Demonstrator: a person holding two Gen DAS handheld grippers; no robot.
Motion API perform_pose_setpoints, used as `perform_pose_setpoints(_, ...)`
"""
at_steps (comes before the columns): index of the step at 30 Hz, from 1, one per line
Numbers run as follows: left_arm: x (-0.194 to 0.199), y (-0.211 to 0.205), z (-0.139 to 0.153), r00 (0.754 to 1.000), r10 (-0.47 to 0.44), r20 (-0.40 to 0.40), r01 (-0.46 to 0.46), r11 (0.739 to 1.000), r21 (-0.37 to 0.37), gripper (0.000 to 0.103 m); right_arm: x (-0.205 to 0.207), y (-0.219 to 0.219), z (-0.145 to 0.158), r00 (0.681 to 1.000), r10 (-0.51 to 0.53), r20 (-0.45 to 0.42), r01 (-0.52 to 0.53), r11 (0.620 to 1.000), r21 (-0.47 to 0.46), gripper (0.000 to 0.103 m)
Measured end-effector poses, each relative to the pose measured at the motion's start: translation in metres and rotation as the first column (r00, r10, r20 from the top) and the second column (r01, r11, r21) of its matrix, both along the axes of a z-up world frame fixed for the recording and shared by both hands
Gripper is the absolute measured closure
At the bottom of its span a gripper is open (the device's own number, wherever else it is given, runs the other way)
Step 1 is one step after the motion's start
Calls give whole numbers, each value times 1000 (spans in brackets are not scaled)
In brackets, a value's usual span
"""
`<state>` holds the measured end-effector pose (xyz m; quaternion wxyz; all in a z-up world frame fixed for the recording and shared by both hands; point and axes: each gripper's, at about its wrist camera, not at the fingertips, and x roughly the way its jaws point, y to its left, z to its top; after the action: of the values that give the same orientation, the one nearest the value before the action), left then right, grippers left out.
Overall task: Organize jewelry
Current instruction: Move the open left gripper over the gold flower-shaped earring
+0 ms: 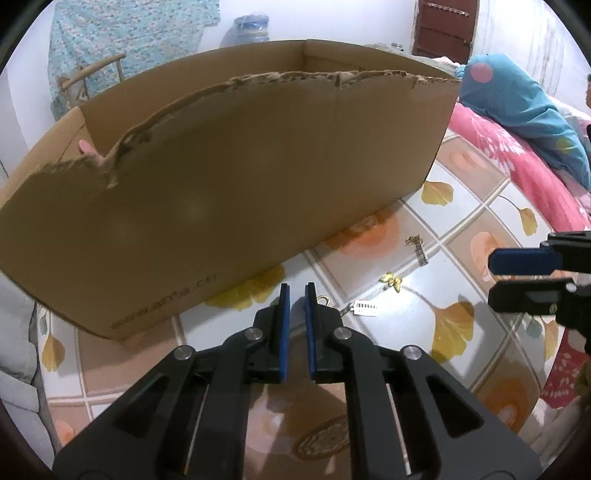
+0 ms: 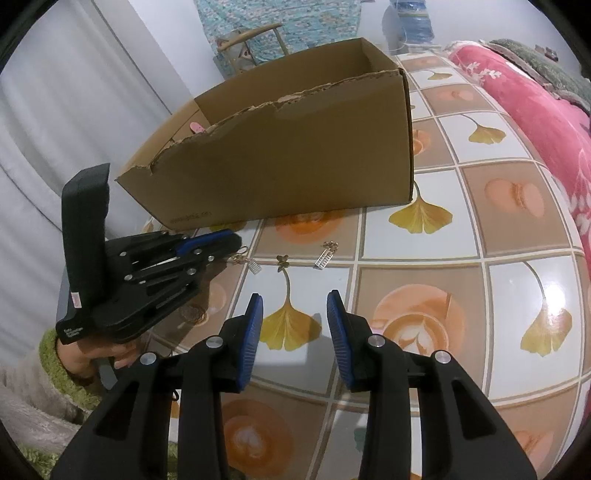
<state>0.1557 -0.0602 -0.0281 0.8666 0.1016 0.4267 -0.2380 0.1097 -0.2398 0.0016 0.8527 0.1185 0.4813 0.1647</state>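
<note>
Three small pieces of jewelry lie on the patterned tablecloth (image 2: 417,295) in front of a torn cardboard box (image 2: 288,166): a gold butterfly (image 2: 282,260) between two earrings with white ladder-shaped drops (image 2: 321,256) (image 2: 253,265). My left gripper (image 1: 297,291) is shut, with only a thin slit between its pads and nothing seen in it. The near earring (image 1: 364,307) lies just right of its fingertip. My right gripper (image 2: 295,299) hovers open above the table, short of the butterfly, with nothing between its pads. Something pink (image 1: 88,151) peeks out inside the box (image 1: 221,184).
A pink floral blanket (image 2: 535,110) borders the table on the right, with a blue pillow (image 1: 517,99) on it. A wooden chair (image 2: 251,40) and a water bottle (image 2: 410,18) stand behind the box. A hand in a green cuff (image 2: 85,354) holds the left gripper.
</note>
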Motion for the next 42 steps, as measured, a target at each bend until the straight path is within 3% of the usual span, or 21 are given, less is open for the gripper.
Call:
perform_pose_setpoints(14,-30,42,1,996,88,-28,-87,996,33,95,0,4,-1,1000,27,7,-27,1000,16,67)
perform_pose_setpoints(27,-45,57,0,991,130,-15,-130,991,12,95,38,70,-1,967,240,84,-236,970,-56,68)
perform_pose_setpoints(34,-47,63,0,990,137,-18,-138,990,-13,95,54,87,-13,959,279,47,-273,956,-108,78)
perform_pose_setpoints(42,-47,66,0,990,138,-16,-139,990,-26,95,50,89,-22,959,283,13,-279,952,-127,80)
